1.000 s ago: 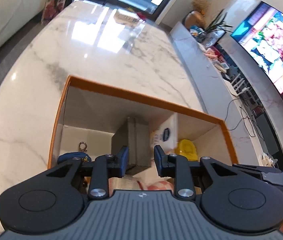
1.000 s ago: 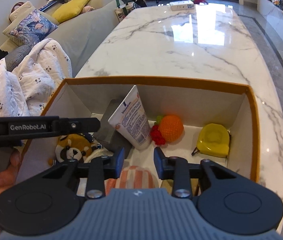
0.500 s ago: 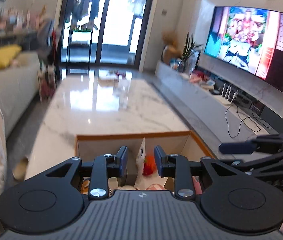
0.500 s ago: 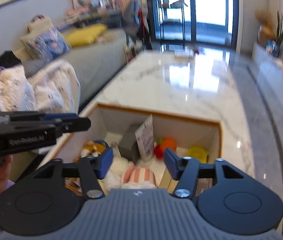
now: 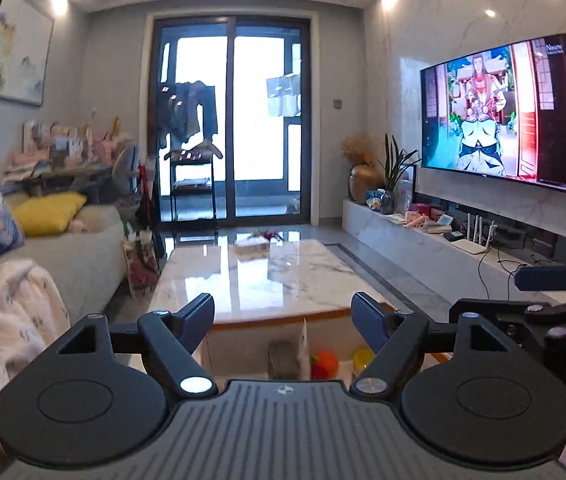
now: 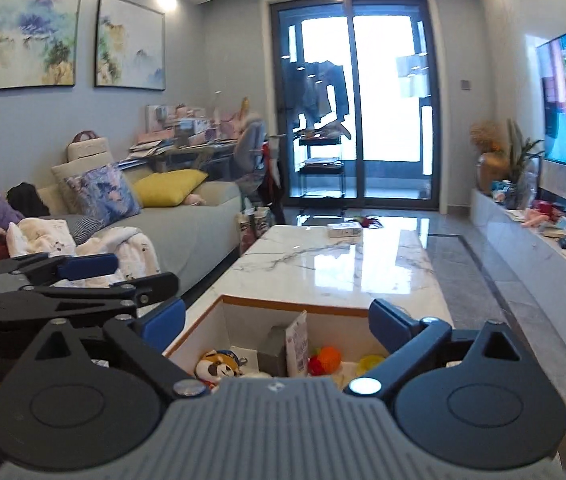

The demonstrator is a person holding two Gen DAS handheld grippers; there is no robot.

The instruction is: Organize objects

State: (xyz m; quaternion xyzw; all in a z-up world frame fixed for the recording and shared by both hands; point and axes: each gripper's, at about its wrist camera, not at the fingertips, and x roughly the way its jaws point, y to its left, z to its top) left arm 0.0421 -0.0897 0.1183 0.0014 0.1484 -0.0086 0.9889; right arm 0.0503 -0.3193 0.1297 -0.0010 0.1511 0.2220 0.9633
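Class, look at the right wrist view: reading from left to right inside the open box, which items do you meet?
Plush toy animal → grey box → white tube → orange and red knitted fruit → yellow tape measure.

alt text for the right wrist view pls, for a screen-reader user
The right tongs are opening with nothing between them, above a white box on a marble table. In it: a plush fox, a white tube, an orange knitted fruit, a yellow tape measure. The left tongs show at left.
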